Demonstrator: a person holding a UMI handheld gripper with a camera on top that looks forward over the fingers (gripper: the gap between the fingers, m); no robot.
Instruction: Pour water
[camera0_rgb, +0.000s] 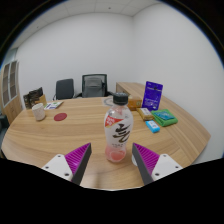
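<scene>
A clear plastic bottle (118, 130) with a black cap, a white label with dark lettering and pinkish liquid at its base stands upright on the round wooden table (80, 135). It is just ahead of my gripper (112, 160), centred between the two fingers with a gap at each side. The purple pads (76, 157) are spread wide, so the gripper is open and touches nothing. A white cup (39, 112) stands at the far left of the table, beyond the fingers.
A red coaster (60, 117) lies near the cup, beside a dark snack bag (35, 97). To the right are a purple box (153, 95), a green packet (164, 119) and a blue packet (153, 127). Two office chairs (92, 85) stand behind the table.
</scene>
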